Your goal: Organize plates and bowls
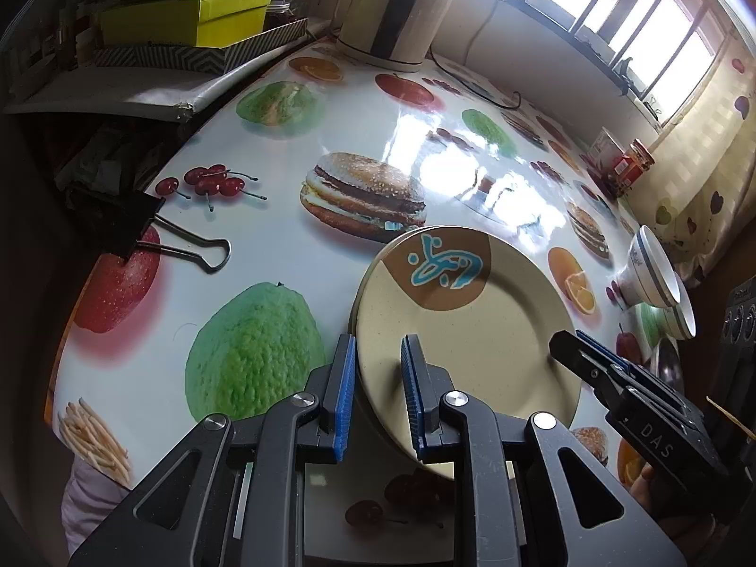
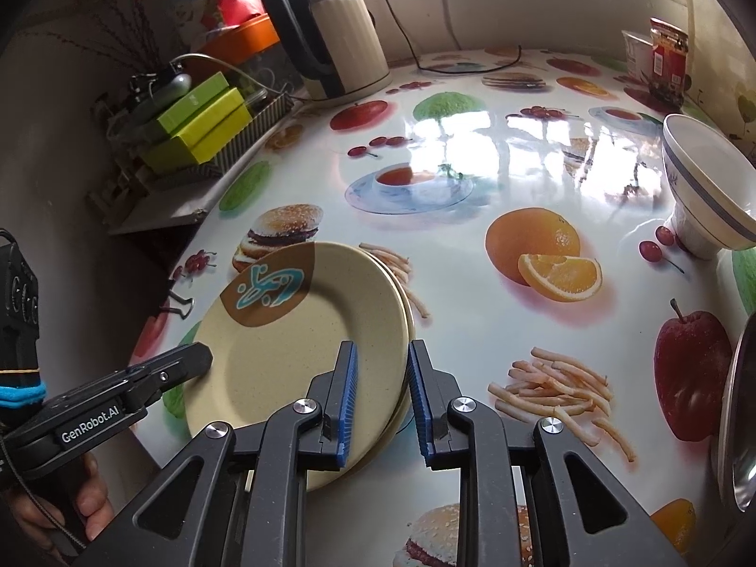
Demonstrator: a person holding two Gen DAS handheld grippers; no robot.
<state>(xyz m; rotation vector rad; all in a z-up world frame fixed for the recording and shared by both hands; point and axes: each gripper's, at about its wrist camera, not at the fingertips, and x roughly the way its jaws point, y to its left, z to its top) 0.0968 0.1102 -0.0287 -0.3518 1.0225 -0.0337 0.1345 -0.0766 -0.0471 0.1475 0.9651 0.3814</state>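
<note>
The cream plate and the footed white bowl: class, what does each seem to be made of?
Cream plate: likely melamine or wheat-straw plastic; matte, finely speckled surface with a printed brown-and-blue motif.
White bowl: probably glazed ceramic; glossy with blue bands, though the look leaves plastic open.

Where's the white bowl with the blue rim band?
Far right in both views: the bowl stands on the table, right of the plate stack, beside a printed orange.

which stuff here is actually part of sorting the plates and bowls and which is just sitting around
For the job:
- stacked beige plates, rim between both grippers' fingers
- left gripper
- right gripper
- white bowls with blue bands
- metal bowl at the right edge

Just lying about:
- electric kettle
- green boxes
- binder clip
- red jar
</note>
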